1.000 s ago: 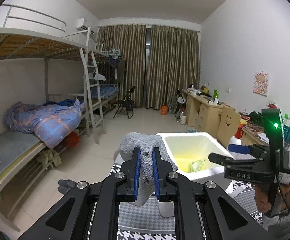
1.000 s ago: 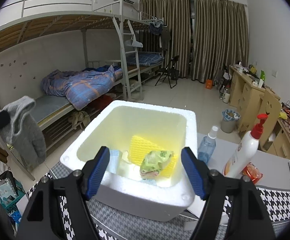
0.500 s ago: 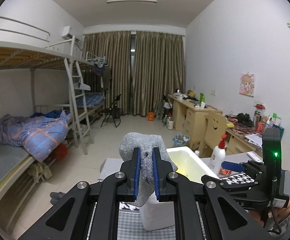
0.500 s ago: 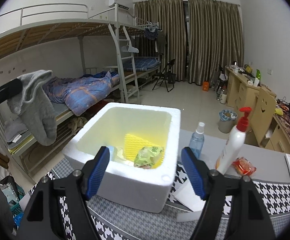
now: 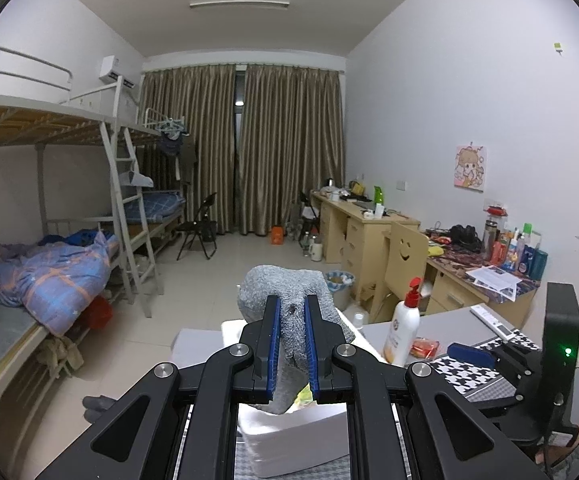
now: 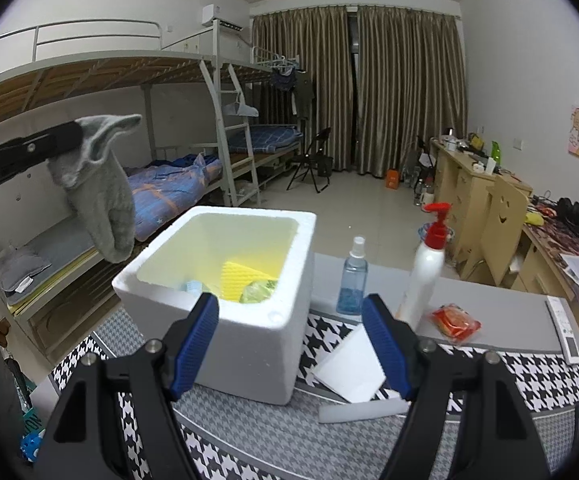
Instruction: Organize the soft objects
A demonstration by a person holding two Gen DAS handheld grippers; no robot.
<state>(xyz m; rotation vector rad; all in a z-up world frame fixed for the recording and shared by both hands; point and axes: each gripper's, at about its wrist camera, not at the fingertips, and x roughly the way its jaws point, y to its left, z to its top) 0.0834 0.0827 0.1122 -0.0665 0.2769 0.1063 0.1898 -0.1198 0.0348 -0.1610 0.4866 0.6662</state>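
The left gripper has its blue fingers closed tight on a grey sock, which bunches above the pads and hangs limp below them. In the right wrist view the sock dangles in the air at the far left, above and to the left of a white foam box and not yet over its opening. The right gripper is spread wide with nothing between its fingers, held low at the near side of the box. The box stands on a counter covered with a black and white houndstooth cloth. Inside it lie a yellow sponge, a green crumpled thing and something pale blue that is too hidden to name, so part of the sorting looks done. What seems left is to bring the sock over the opening and let it drop in. To the right of the box stand a blue spray bottle and a white pump bottle, with a red packet near them and a flat white sheet just beside the box. Whether the packet counts as soft and also belongs in the box cannot be told.
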